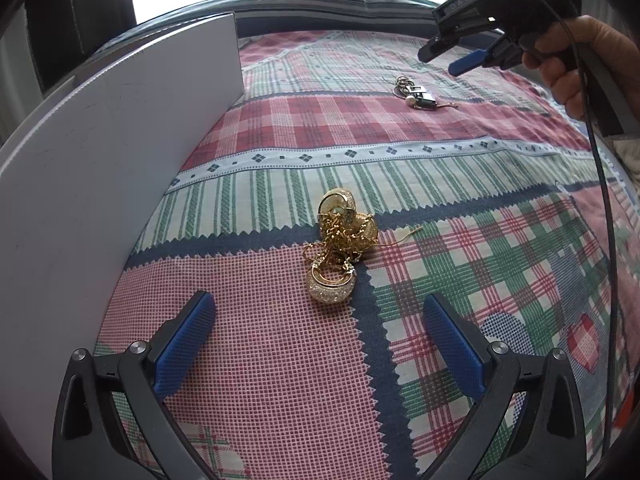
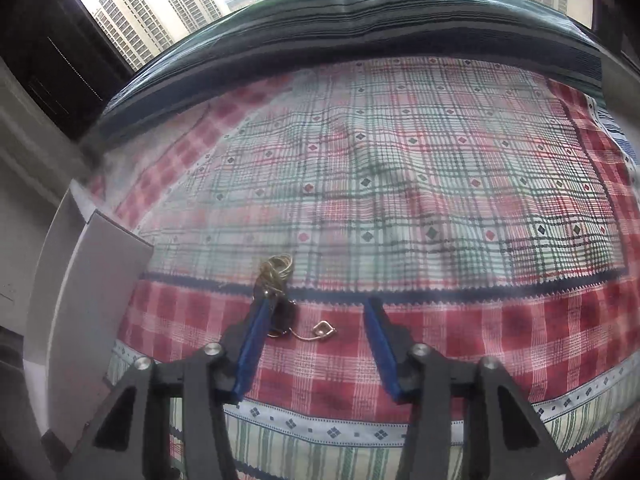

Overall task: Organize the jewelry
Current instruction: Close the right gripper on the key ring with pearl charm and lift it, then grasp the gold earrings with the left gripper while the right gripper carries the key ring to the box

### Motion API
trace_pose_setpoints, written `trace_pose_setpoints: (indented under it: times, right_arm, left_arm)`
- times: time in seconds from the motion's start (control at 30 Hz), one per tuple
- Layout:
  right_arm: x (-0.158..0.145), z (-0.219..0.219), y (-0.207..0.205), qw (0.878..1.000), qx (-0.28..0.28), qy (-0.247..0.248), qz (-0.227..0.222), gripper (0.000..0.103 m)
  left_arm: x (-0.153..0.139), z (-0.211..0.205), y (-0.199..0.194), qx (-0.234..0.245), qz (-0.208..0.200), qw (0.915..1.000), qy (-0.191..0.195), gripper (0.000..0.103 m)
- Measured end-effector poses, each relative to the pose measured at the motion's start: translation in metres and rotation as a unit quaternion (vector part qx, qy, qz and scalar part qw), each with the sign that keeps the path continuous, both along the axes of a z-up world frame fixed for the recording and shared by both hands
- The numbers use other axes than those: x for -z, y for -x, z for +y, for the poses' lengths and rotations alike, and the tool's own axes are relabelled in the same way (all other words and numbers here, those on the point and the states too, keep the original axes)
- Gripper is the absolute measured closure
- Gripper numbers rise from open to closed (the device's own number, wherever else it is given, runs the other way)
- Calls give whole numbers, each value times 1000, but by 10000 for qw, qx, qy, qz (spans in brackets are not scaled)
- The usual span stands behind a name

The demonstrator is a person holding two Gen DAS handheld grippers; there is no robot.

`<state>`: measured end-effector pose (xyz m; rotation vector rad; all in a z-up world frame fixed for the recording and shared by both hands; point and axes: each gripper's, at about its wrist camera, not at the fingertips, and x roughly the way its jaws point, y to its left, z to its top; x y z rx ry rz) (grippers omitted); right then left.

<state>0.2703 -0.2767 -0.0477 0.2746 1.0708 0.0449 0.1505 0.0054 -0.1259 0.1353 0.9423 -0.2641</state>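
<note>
A tangled pile of gold jewelry (image 1: 340, 248), chunky rings and a chain, lies on the plaid bedspread (image 1: 280, 360) just ahead of my left gripper (image 1: 318, 312), which is open and empty. A smaller cluster of rings, a pearl and dark pieces (image 1: 414, 94) lies farther back. My right gripper (image 1: 440, 60) hovers above that cluster, open and empty. In the right wrist view the cluster (image 2: 276, 276) sits beside the left finger of my right gripper (image 2: 318, 306), and a small gold earring (image 2: 322, 330) lies between the fingers.
A white board (image 1: 120, 160) stands upright along the left side of the bed; it also shows in the right wrist view (image 2: 96, 280). A folded dark striped blanket (image 2: 360, 20) lies along the far edge under the window. A black cable (image 1: 600, 200) hangs at right.
</note>
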Motion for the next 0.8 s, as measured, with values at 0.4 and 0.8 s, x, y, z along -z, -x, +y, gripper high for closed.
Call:
trace_pose_setpoints:
  times: [0.4,0.8]
  right_arm:
    - [25,64,-16,9939,-572,939,-14,83]
    - [-39,44,114,9906,-743,586,-992,83]
  left_arm:
    - [0,0,0,-3,-2,10000,1,0]
    - [1,0,0,-3,-5,10000,4,1]
